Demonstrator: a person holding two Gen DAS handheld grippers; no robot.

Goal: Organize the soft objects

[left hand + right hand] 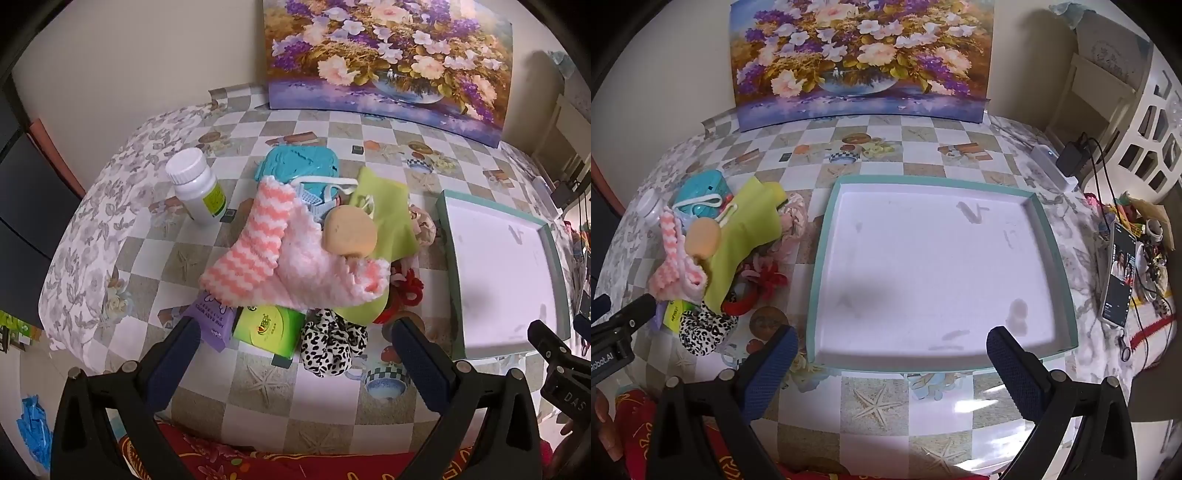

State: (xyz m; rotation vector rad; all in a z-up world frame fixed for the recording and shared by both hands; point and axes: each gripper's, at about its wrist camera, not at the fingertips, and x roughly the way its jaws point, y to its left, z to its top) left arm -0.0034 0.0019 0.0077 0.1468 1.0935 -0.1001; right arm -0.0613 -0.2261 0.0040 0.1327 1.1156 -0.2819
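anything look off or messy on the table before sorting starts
Yes: the soft things sit in one jumbled heap left of the tray, which holds nothing. A pink striped sock drapes over the pile with a tan sponge perched on top. The tray floor shows grey smudges.

Pile (295, 258) left of tray (938, 184), apparently apart.

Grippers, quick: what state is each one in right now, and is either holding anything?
Left claw: open, holding nothing, above the pile of soft things.
Right claw: open, holding nothing, at the tray's near edge.
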